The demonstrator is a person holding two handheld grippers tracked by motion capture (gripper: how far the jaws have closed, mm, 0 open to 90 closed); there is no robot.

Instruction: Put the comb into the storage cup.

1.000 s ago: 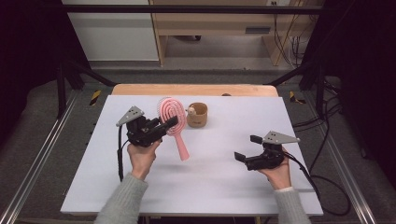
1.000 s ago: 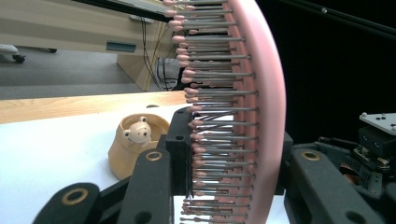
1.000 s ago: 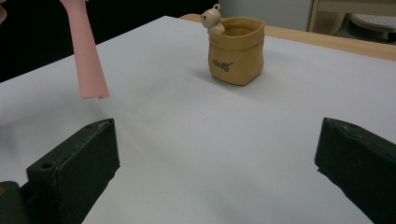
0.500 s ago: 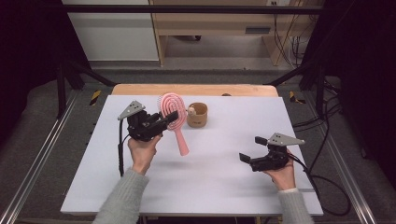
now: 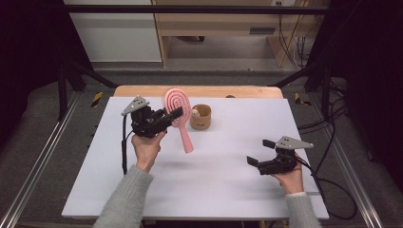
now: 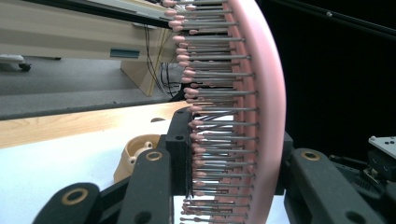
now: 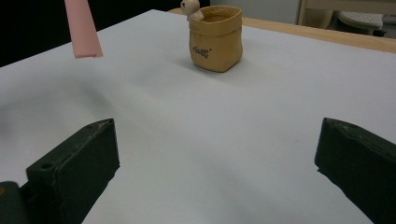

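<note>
Progress looks to us about halfway: the pink hairbrush (image 5: 178,114) is already off the table (image 5: 214,190) and in the air, but it is not yet placed anywhere. We hold it with the left gripper (image 5: 164,118), whose jaws are closed on the head of the brush, one on the bristle side and one on the smooth back, as the left gripper view shows clearly (image 6: 233,116). The head stands up and the handle (image 5: 186,140) hangs down, tilted toward the middle of the table, with its end free above the surface (image 7: 83,32). Just beside the brush, on its right in the high view, stands the small tan pot (image 5: 200,117), shaped like a little sack, upright and with its mouth open (image 7: 216,37). We judge that the pot is the likely place for the brush, handle first, though this is only our reading. What is left, then, is to bring the handle over the mouth of the pot, lower it in and let go. The right gripper (image 5: 261,154) waits well apart at the near right of the table, jaws wide apart and with nothing between them (image 7: 210,168); it could steady the pot if needed.
</note>
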